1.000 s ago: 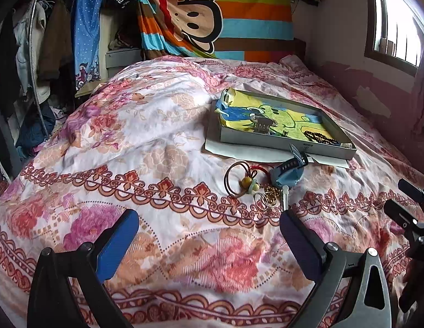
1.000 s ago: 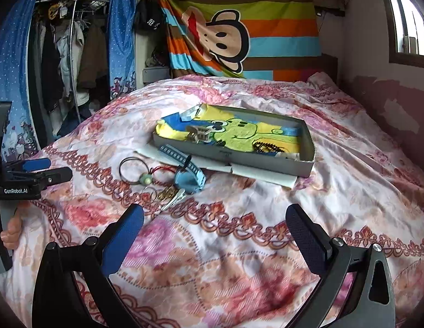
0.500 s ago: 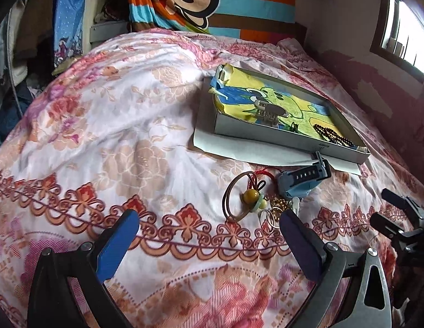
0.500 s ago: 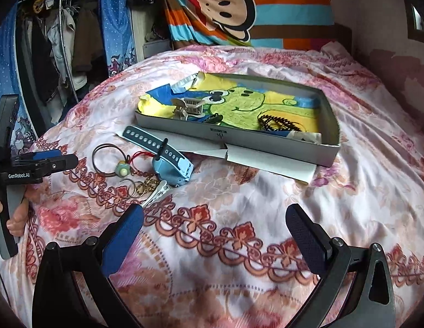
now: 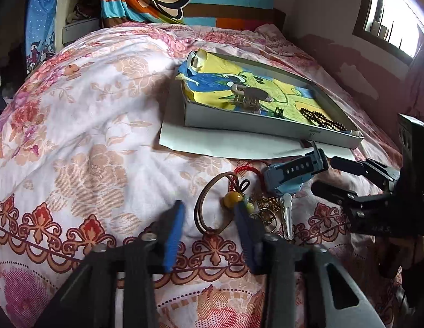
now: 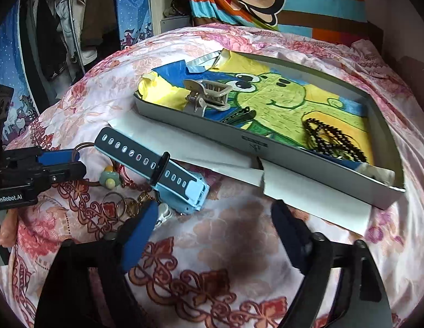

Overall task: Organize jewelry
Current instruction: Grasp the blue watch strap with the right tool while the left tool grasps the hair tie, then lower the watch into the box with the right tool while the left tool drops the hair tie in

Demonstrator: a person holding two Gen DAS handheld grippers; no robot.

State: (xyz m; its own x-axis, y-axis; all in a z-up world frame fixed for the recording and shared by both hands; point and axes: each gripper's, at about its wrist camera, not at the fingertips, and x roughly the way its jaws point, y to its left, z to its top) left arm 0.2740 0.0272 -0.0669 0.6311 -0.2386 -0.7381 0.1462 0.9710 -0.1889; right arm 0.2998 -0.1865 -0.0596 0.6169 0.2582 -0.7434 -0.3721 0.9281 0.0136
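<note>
L gripper point(image 5: 209, 229) low over floral quilt point(image 5: 75, 142), blue-padded jaws partly open, gripping nothing; thin brown hoop bangle point(image 5: 205, 210) lies in the gap, round amber bead point(image 5: 233, 199) near the right pad. Just right of bangle: gold rings/chain point(image 5: 268, 207), silver clip point(image 5: 287, 216), blue rubbery watch w/ perforated strap point(image 5: 291, 175). R gripper point(image 6: 214, 221) wide open, empty, watch point(image 6: 162, 169) just ahead-left of it. Behind watch: flat grey cardboard tray point(image 6: 239, 136) holding beige claw clip point(image 6: 209, 93) + black bead strand point(image 6: 332, 139).
</note>
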